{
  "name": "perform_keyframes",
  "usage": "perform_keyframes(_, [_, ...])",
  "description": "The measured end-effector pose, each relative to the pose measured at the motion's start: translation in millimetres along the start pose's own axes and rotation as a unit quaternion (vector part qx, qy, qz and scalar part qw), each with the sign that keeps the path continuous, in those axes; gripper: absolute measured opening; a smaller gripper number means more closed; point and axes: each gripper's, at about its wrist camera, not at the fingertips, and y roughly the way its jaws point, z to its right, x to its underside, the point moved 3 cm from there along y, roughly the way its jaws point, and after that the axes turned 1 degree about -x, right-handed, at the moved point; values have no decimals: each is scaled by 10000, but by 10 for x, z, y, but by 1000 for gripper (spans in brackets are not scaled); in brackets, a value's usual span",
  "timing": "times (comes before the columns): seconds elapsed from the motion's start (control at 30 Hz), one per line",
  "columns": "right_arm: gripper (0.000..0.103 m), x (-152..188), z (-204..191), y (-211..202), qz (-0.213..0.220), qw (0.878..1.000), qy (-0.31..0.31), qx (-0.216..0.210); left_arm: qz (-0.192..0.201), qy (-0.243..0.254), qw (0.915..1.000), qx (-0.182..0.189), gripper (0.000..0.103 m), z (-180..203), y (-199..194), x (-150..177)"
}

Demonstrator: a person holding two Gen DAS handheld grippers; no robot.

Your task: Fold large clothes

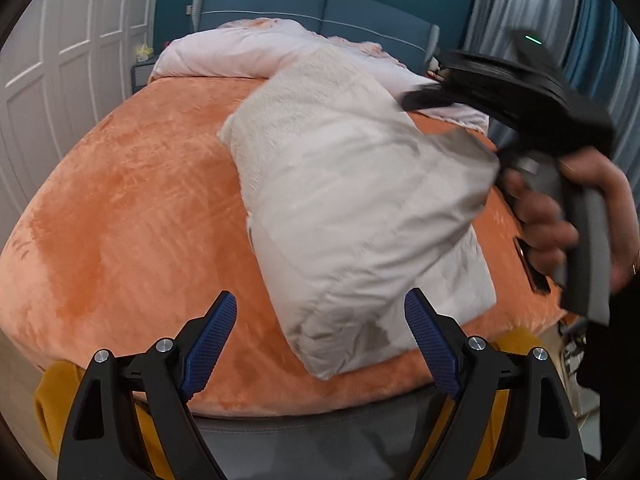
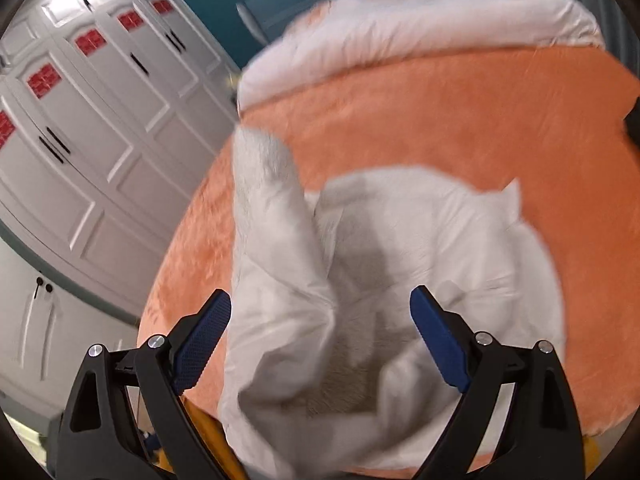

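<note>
2 tongs, left (image 1: 320, 344) and right (image 2: 320, 340), gape apart, gripping nothing; the coat (image 1: 360, 208) lies folded on the bed (image 1: 132, 208), likely released.

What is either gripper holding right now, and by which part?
Nothing. The left gripper and right gripper both stand open, their pads clear of the white garment, which lies loose on the orange bed.

Garment (image 1: 360, 208): pale smooth matt cloth, fleecy lining. Bedspread (image 1: 132, 208): orange plush, soft sheen. Gripper pads (image 1: 208, 344): blue textured plastic; frames matt black. Wardrobe doors (image 2: 100, 128): white, semi-gloss.
</note>
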Motion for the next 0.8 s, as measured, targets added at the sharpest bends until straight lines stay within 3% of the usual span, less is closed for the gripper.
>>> perform_keyframes(0.1, [62,17,-74,288,-394,9992,-7,94,-108,167,9998,4,83,93,56,75])
perform_keyframes(0.17, [31,21,-121,422,-622,9980,79,-78,-170,244,9995,-41,83,155,122,104])
perform_keyframes(0.2, [24,14,-146,449,-680,9974,101,-205,-185,263,9995,-61,83,175,149,109])
perform_keyframes(0.23, [8,-8,-192,446,-678,9973,75,-280,-220,306,9992,-93,83,200,203,112])
perform_keyframes(0.37, [2,-202,-635,-119,-22,9938,-648,-905,-294,394,9983,-310,83,237,418,72])
perform_keyframes(0.47, [2,-246,-699,-674,703,9878,-1087,-870,-349,349,9978,-442,82,247,553,1])
perform_keyframes(0.53, [2,-179,-353,-913,1110,9870,-815,-826,-432,136,9985,-318,82,241,619,-49])
perform_keyframes(0.6, [2,-56,134,-976,1278,9902,-349,-439,-592,206,9976,-282,78,312,723,-64])
perform_keyframes(0.73, [2,384,1200,-859,1176,9890,901,-20,-719,558,9954,-302,77,481,862,-5])
perform_keyframes(0.8, [2,600,1538,-771,1135,9852,1277,95,-792,697,9941,-253,77,562,911,42])
